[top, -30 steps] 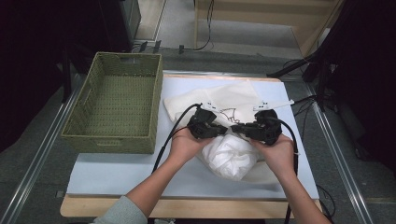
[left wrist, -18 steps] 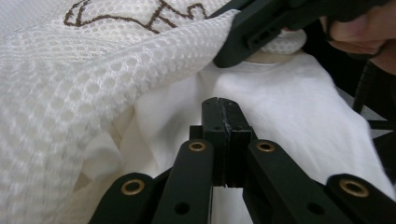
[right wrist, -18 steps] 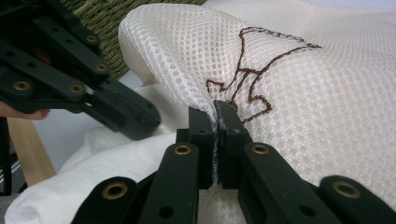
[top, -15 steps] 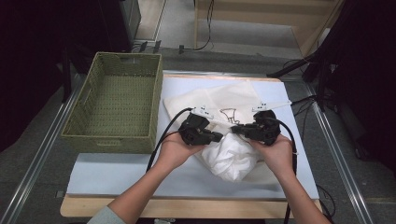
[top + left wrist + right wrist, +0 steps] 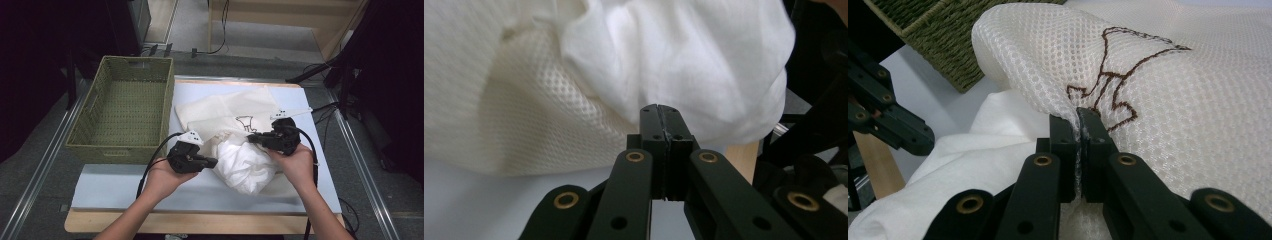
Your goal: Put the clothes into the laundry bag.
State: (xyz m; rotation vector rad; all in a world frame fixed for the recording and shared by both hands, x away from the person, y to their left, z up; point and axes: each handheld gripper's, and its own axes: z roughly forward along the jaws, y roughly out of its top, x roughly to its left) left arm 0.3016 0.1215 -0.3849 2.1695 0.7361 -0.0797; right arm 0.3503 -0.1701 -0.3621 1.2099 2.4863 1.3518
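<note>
A cream mesh bag point(image 5: 220, 112) with a brown stitched figure lies on the white mat. A crumpled white cloth point(image 5: 245, 162) bulges out at its near side. My right gripper point(image 5: 251, 138) is shut on the mesh bag's edge point(image 5: 1158, 100), just beside the stitching, with the mesh pinched between its jaws point(image 5: 1079, 117). My left gripper point(image 5: 214, 162) is shut at the cloth's left edge. Its closed tips point(image 5: 659, 110) sit against the white cloth point(image 5: 684, 60), below the mesh point(image 5: 499, 115), and I see no fabric between the jaws.
A green woven basket point(image 5: 137, 62) stands to the left of the bag, its inside bare. The white mat point(image 5: 125, 182) lies open in front of the basket. The table's wooden front edge point(image 5: 200, 222) runs close to the forearms.
My left gripper has drawn back toward the near left, away from the bag's middle to the edge of the white cloth. The right gripper has stayed on the mesh edge.
</note>
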